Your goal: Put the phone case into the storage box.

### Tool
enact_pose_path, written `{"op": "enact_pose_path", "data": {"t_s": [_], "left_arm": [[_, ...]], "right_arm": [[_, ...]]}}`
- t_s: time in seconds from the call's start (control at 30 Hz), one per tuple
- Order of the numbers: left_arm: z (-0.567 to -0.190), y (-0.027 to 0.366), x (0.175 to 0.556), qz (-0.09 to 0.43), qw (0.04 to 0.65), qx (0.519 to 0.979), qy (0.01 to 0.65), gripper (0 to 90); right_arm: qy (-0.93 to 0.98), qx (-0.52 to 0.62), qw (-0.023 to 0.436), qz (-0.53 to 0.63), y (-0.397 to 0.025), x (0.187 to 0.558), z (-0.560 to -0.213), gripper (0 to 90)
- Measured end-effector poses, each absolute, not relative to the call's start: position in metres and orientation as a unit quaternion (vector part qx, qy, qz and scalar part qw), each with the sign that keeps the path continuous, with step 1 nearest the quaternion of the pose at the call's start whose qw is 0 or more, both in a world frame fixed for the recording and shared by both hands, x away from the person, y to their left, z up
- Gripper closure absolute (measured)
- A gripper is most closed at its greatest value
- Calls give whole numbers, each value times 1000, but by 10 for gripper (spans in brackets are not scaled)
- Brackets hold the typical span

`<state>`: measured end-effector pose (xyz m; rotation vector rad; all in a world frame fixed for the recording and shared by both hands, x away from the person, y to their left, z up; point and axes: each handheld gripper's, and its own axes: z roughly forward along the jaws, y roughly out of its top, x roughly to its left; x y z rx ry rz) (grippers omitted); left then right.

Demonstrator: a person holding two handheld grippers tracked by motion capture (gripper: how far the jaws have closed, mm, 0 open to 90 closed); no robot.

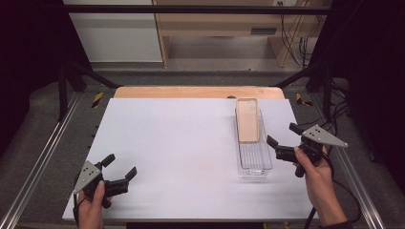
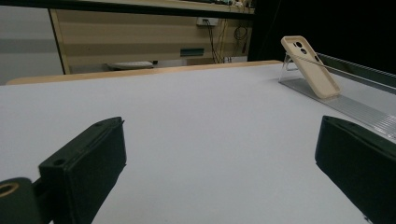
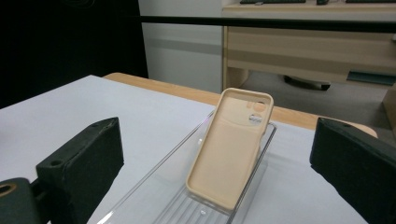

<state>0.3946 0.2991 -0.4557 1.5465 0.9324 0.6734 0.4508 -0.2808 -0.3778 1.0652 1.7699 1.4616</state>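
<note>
A beige phone case [image 1: 248,119] leans inside a clear plastic tray [image 1: 255,164], which lies lengthwise on the right part of the white table [image 1: 172,143]. The case rests in the far half of the tray, with its lower edge on the ribbed floor of the tray and its upper end, where the camera cutout is, tilted against the far rim. The inner side of the case faces the near end of the tray, as the right gripper view shows [image 3: 229,149]. The near half of the tray holds nothing that I can see. The right gripper [image 1: 282,135] is in the person's right hand [image 1: 315,174] just beside the right long wall of the tray, and its jaws stand wide apart and hold nothing; they point toward the tray but I cannot tell if a jaw touches it. The left gripper [image 1: 120,166] is in the left hand [image 1: 90,205] near the near left corner of the table, well apart from the tray. Its jaws are also spread wide and empty. In the left gripper view the case [image 2: 310,67] and the tray [image 2: 355,109] appear far to the right.
</note>
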Motion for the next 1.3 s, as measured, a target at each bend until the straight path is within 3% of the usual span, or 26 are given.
{"op": "enact_pose_path", "data": {"t_s": [0.33,1.3], "left_arm": [[-456,299,395,291,566,661,397,19],[-455,297,392,302,569,661,386,21]], "right_arm": [[649,396,334,557,-287,443,-398,26],[647,398,317,568,-302,414,-440,25]]}}
